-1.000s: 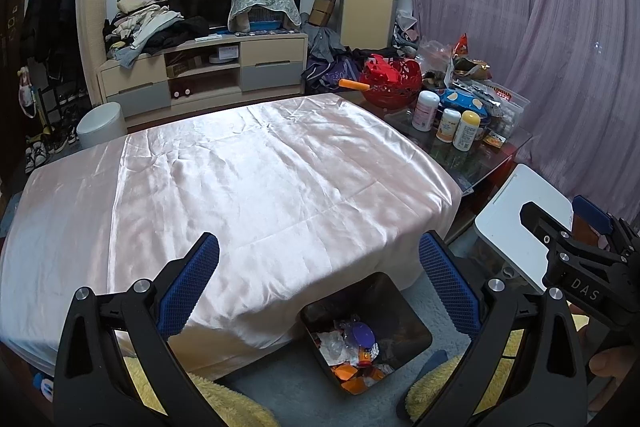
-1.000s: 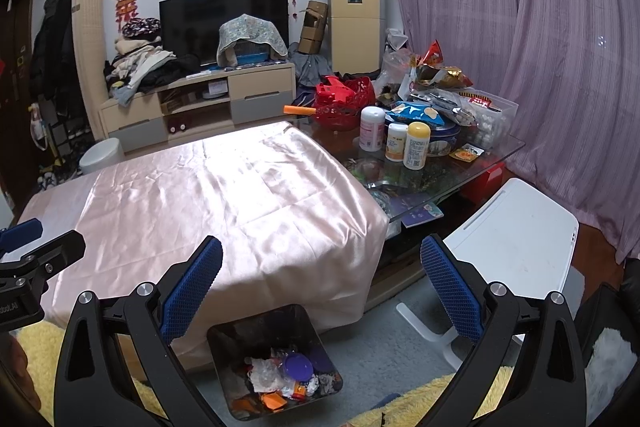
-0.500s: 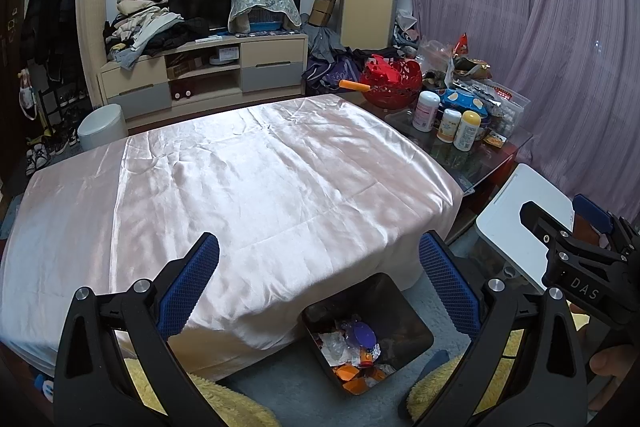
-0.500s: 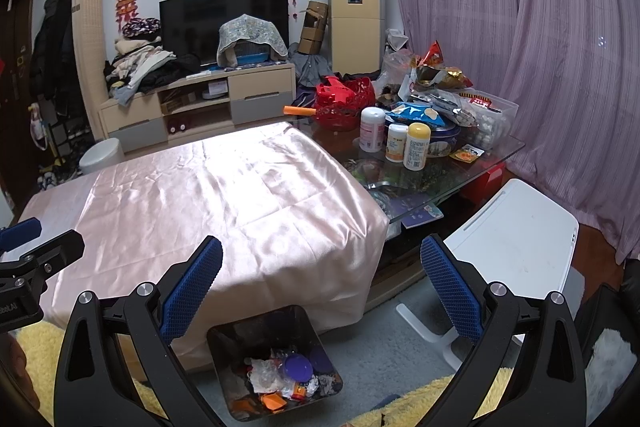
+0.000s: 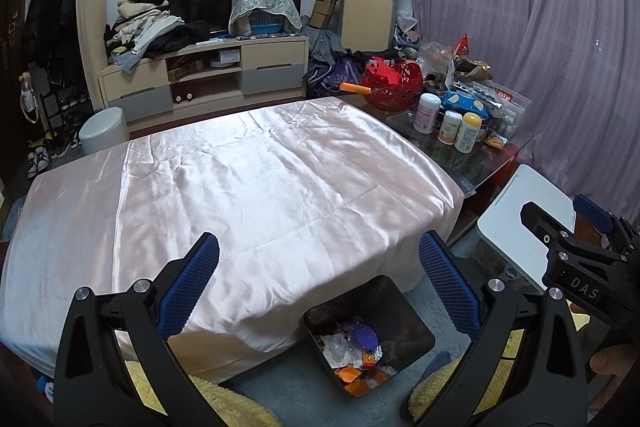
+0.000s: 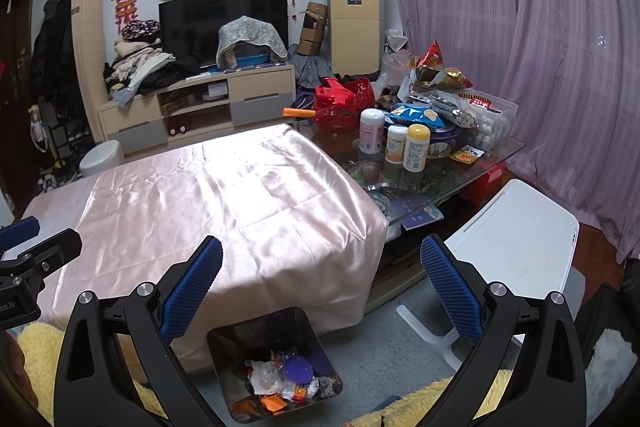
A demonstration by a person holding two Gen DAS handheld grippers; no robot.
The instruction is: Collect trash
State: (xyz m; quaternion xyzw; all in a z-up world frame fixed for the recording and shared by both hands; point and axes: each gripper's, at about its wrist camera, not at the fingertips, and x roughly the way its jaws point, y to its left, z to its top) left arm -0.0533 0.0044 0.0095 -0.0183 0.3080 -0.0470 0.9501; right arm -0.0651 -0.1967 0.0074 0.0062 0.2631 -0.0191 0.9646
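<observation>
A dark square bin (image 5: 416,323) (image 6: 224,343) stands on the grey floor against the near edge of the pink satin-covered table (image 5: 248,179) (image 6: 224,195). Inside it lie crumpled wrappers, orange scraps and a purple lid (image 5: 362,337) (image 6: 298,369). My left gripper (image 5: 318,283) hovers open above the table's near edge and the bin, nothing between its blue pads. My right gripper (image 6: 320,285) is open and empty too, above the table corner and the bin. The right gripper's black body (image 5: 576,267) shows at the right edge of the left wrist view.
A glass side table (image 6: 496,151) to the right holds bottles, snack bags, a red basket and a clear box. A white folding stool (image 6: 516,239) stands right of the bin. A TV cabinet (image 5: 208,75) and a white round bin (image 5: 104,131) are behind. Yellow fleece lies below me.
</observation>
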